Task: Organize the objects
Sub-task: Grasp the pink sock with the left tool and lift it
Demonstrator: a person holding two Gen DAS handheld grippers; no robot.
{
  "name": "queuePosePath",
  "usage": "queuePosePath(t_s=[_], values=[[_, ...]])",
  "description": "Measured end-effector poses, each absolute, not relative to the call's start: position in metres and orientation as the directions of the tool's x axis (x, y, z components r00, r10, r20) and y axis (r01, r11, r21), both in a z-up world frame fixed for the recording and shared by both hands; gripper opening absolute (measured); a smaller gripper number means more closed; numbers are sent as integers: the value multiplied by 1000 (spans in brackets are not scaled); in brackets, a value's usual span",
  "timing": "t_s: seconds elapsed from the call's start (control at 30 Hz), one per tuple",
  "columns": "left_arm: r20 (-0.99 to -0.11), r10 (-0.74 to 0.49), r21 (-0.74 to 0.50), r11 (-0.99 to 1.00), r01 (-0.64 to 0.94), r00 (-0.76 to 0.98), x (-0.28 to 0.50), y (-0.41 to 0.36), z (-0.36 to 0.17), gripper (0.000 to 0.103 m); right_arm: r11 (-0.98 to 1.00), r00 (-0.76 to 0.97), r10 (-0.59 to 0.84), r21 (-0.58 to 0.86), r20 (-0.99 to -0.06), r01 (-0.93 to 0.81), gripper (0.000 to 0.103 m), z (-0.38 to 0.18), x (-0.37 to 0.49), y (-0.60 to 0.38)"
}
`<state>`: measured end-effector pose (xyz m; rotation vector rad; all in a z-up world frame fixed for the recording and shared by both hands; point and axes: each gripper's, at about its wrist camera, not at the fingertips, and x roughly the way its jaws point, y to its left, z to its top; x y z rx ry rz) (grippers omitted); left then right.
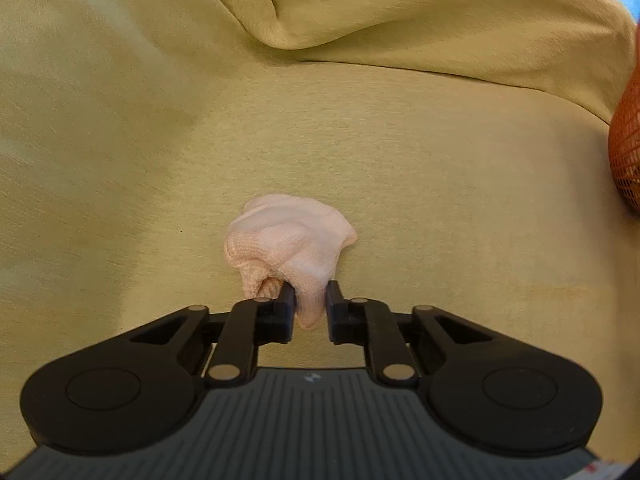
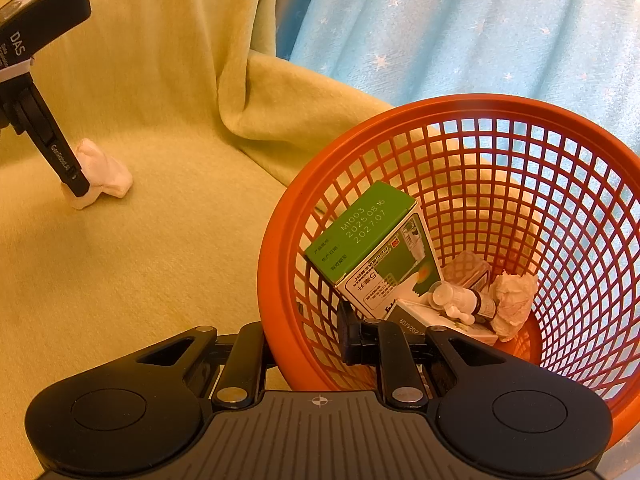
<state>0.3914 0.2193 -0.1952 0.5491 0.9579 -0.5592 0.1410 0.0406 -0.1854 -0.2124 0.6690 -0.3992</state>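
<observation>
A crumpled pale pink tissue (image 1: 288, 240) lies on the yellow-green blanket (image 1: 160, 160). My left gripper (image 1: 310, 300) is shut on the tissue's near end, with a fold pinched between its black fingers. The right wrist view shows the same tissue (image 2: 108, 172) at the far left, under the left gripper (image 2: 76, 184). My right gripper (image 2: 308, 332) is shut on the near rim of the orange mesh basket (image 2: 460, 104), one finger inside and one outside. The basket tilts toward the camera.
In the basket lie a green and white box (image 2: 360, 224), a small white bottle (image 2: 456, 298), another crumpled tissue (image 2: 512, 304) and other small packs. A raised blanket fold (image 2: 248, 92) stands behind. Light blue starred fabric (image 2: 480, 20) lies beyond the basket (image 1: 628, 140).
</observation>
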Motion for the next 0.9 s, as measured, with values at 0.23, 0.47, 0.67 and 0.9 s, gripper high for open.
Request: queuePosePath(t_s=[0.23, 0.47, 0.67, 0.9], values=[[-863, -205, 199, 703, 683, 462, 378, 236, -183, 8, 903, 713, -424, -316, -559, 290, 15, -185, 141, 40], [-873, -194, 202, 692, 693, 448, 368, 264, -174, 8, 906, 711, -419, -315, -565, 284, 15, -185, 141, 41], [-873, -200, 200, 684, 701, 445, 353, 274, -168, 8, 913, 715, -395, -333, -577, 235, 13, -180, 136, 38], [-867, -230, 169, 697, 697, 441, 340, 276, -163, 8, 918, 729, -355, -367, -586, 152, 9, -177, 121, 40]])
